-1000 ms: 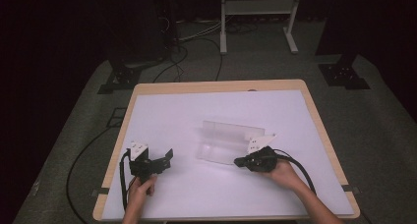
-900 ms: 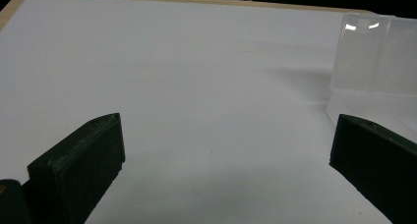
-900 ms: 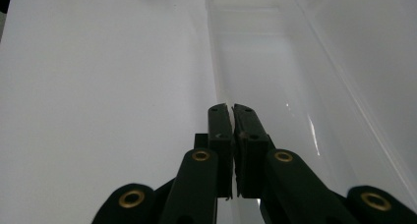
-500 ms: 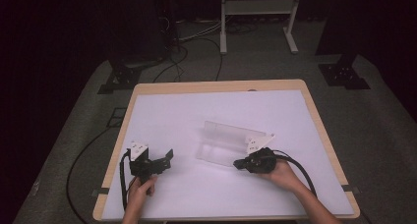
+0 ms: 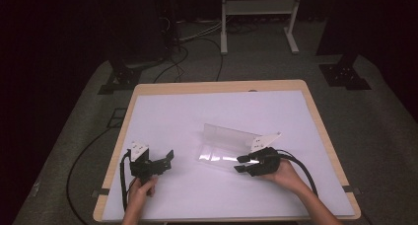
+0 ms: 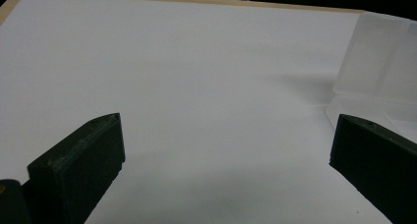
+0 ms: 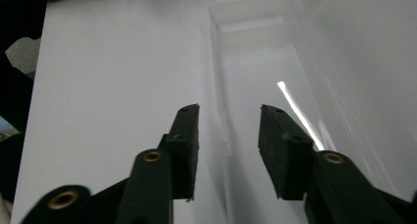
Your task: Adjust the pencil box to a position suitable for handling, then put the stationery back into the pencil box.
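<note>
- Looking down from the high view, I have the clear plastic box (image 5: 231, 145) lying open on the white desk (image 5: 197, 111), a little right of the middle, with its long axis running left to right and tilting slightly toward the near right corner.
- My right gripper (image 5: 242, 164) sits at the box's near right end, pointing leftward along that long axis, so it is by far the nearer one.
- In the right gripper view the jaws have just been opening; they now stand parted, and the box's thin near wall (image 7: 222, 135) runs up between them without either pad pressing on it. I read that as released, not grasping.
- My left gripper (image 5: 165, 161) rests on the bare desk well to the left of the box, jaws spread wide with nothing between them.
- From the left gripper view the box (image 6: 378, 62) stands ahead and off to that camera's right, clear of the jaws.
- My judgement: any next grasp on the box falls to the right gripper, closing across the thin wall; the left would have to travel rightward to reach the far end.
</note>
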### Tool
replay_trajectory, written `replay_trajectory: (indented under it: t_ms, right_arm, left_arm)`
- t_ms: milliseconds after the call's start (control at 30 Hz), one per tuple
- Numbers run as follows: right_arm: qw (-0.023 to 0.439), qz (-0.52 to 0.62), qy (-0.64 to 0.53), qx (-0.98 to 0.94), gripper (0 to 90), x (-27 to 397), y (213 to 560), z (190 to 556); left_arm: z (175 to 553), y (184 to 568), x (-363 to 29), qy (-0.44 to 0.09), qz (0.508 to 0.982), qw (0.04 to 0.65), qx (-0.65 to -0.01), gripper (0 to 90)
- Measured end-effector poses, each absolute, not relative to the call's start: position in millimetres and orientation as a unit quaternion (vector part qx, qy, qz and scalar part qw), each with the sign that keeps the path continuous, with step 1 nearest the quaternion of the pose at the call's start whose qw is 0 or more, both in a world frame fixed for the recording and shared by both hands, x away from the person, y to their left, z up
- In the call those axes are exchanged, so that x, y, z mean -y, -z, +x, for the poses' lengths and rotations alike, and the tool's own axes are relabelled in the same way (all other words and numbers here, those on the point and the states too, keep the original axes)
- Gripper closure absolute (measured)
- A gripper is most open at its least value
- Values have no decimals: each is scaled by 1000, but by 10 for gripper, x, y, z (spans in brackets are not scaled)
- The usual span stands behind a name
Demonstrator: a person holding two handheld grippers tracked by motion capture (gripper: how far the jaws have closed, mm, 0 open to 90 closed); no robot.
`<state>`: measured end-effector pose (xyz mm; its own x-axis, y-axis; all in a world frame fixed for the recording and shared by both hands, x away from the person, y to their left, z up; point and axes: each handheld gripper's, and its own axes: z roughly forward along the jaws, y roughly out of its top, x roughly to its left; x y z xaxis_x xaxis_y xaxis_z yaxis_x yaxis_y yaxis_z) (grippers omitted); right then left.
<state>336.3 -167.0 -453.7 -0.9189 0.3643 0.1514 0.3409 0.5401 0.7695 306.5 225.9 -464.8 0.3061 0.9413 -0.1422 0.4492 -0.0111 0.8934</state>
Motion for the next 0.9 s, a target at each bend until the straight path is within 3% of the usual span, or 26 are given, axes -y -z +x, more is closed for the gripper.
replay_trajectory:
  t_ms: [33, 167, 567, 900]
  right_arm:
    - [17, 208, -439, -874, 510, 1703, 4498, 3359]
    - [24, 222, -441, -869, 425, 1773, 4438, 3333]
    - [61, 260, -442, -856, 376, 2127, 4332, 3186]
    - [67, 286, -442, -848, 367, 2363, 4385, 3074]
  left_arm:
    - [3063, 4647, -2256, -264, 661, 466, -526, 0]
    - [3061, 4647, -2254, -265, 661, 465, -526, 0]
    - [3065, 4648, -2261, -263, 660, 467, -527, 0]
    - [3064, 4648, -2257, -264, 660, 466, -526, 0]
